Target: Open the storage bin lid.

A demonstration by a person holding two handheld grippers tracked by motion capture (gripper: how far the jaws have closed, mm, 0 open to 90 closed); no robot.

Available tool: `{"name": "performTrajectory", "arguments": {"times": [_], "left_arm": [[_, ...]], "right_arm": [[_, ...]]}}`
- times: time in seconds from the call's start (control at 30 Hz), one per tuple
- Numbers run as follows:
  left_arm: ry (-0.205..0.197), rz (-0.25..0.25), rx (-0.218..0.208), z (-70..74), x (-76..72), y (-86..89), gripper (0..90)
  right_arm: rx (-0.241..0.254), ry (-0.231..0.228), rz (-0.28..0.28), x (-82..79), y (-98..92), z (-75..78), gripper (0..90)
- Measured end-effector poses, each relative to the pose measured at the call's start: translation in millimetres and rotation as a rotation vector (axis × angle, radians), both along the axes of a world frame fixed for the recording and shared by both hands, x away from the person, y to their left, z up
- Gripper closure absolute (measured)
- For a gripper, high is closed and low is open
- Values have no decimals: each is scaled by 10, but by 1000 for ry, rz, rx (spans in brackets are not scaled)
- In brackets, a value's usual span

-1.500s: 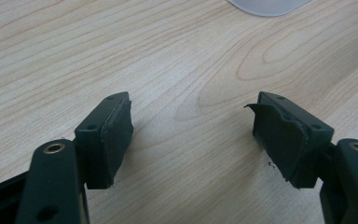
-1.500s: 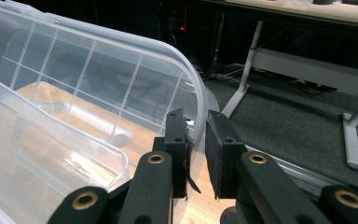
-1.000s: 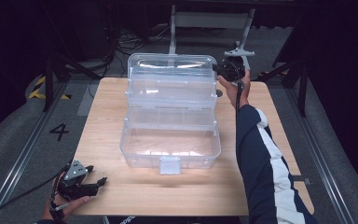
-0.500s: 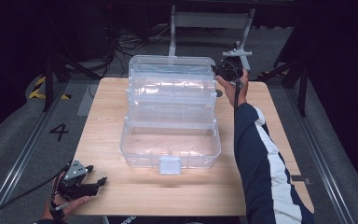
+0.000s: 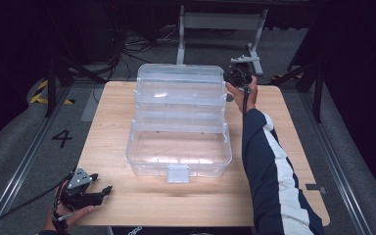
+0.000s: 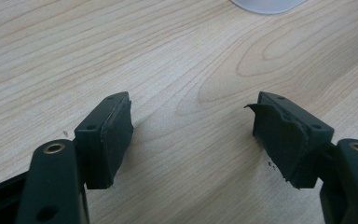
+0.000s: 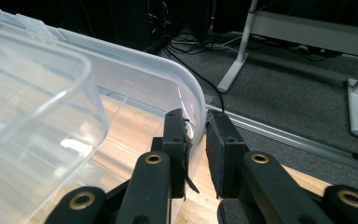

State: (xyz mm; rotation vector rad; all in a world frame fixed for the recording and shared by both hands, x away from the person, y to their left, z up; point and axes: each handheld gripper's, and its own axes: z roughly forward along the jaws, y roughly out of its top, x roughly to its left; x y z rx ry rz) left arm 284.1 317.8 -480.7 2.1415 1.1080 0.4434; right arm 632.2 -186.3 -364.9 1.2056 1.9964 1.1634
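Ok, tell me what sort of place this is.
Probably a recording studio or lab: a lone wooden table on grey carpet, floor rails beside a marked number 4, cables trailing into a dark background.

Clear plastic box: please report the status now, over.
Right gripper shut on clear box lid rim. Left gripper open, empty, low over table. Nothing in the way.

clear plastic box (image 5: 178, 147) on light wooden table (image 5: 284, 161)

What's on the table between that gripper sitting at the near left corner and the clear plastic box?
Nothing: the high view shows bare wood between the left gripper and the clear box.
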Motion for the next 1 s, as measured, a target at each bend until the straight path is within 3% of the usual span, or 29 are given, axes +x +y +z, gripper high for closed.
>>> {"name": "performTrajectory", "arguments": {"times": [0.13,0.23,0.27,0.33,1.0], "left_arm": [[0,2,-2,-1,-1,-1,288],[0,1,-1,-1,-1,-1,288],[0,1,0,1,1,0,288],[0,-1,2,1,2,1,288],[1,1,0,1,0,0,288]], "right_arm": [[3,16,-3,16,0,-52,807],[5,6,-5,11,-23,-81,882],[34,9,6,9,-46,-74,892],[7,7,8,-7,-38,-63,898],[-31,4,15,-89,-10,-86,875]]}}
